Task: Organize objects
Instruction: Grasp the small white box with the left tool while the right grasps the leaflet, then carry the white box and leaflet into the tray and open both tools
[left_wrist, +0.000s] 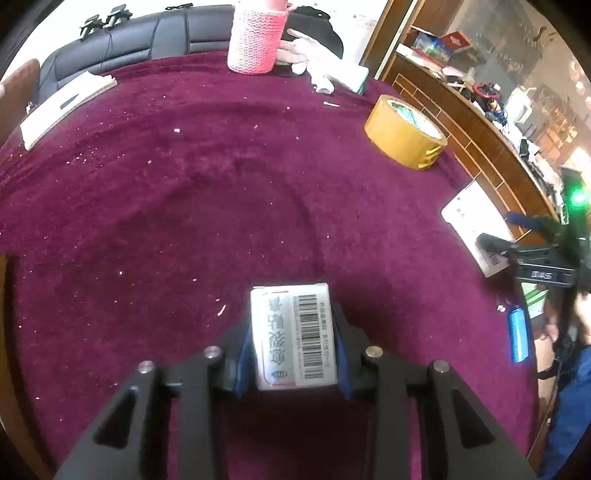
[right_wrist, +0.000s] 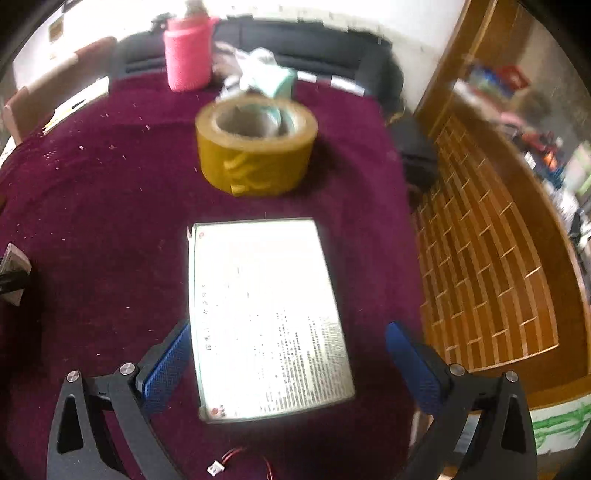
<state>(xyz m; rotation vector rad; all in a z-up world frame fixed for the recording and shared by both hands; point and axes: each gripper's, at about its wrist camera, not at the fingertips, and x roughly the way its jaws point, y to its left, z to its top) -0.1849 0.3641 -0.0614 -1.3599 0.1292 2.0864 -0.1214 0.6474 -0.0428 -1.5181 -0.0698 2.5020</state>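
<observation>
One small box (left_wrist: 294, 338) | white, barcode, red-bordered label | clamped between fingers (left_wrist: 242, 363)

Left gripper (left_wrist: 293, 332) clamped (fingers (left_wrist: 242, 365) narrow), right gripper (right_wrist: 288, 365) agape

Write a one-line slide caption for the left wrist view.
Left claw clamps a small barcoded box above the maroon cloth, tape roll lying beyond.

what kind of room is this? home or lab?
Likely a home living room, not a lab. A table under a maroon plush cloth, a black leather sofa behind it, and a wooden lattice cabinet cluttered with household items. Tape roll and a knit-covered bottle sit on the cloth.
</observation>
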